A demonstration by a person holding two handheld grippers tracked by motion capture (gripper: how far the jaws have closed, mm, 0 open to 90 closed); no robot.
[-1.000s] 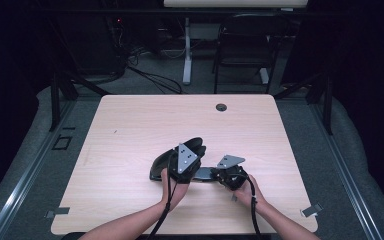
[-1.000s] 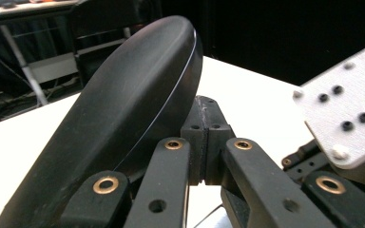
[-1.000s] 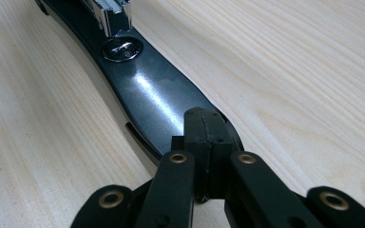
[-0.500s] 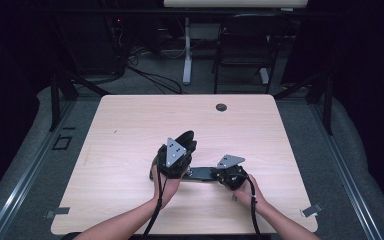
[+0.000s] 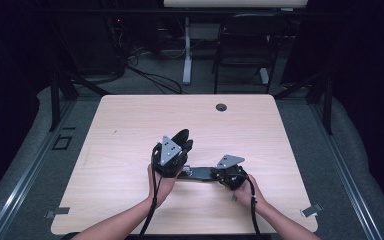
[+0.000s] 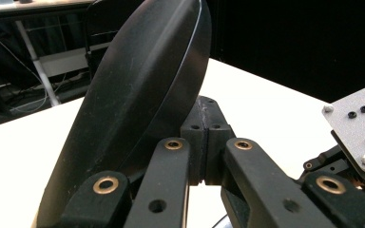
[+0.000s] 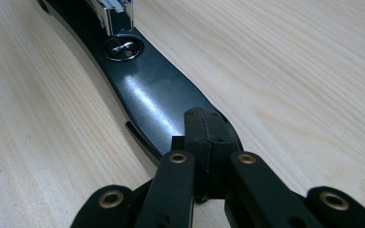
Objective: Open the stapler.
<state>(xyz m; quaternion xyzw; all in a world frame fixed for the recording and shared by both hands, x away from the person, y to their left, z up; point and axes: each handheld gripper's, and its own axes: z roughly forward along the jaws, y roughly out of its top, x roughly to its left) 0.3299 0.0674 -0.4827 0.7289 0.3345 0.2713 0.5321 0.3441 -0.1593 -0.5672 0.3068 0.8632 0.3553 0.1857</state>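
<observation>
A black stapler lies opened on the wooden table (image 5: 130, 120). Its flat base (image 5: 197, 173) rests on the wood between my two grippers. Its curved top arm (image 5: 181, 138) stands raised beside my left gripper (image 5: 185, 147). In the left gripper view that arm (image 6: 138, 95) leans against the left side of my shut jaws (image 6: 203, 123), with nothing between the pads. My right gripper (image 5: 216, 175) is shut, and its tips (image 7: 204, 128) rest on the near end of the glossy base (image 7: 147, 95). The round metal anvil (image 7: 122, 49) and chrome magazine (image 7: 114, 14) lie farther along.
A round cable hole (image 5: 221, 107) sits near the table's far edge. Behind the table stand a dark chair (image 5: 245, 45) and a white desk leg (image 5: 186, 50), with cables on the floor. Bare wood surrounds the stapler.
My left gripper has shifted left and slightly up, taking the stapler's top arm with it, so more of the base shows between the grippers. The right gripper has stayed put.
</observation>
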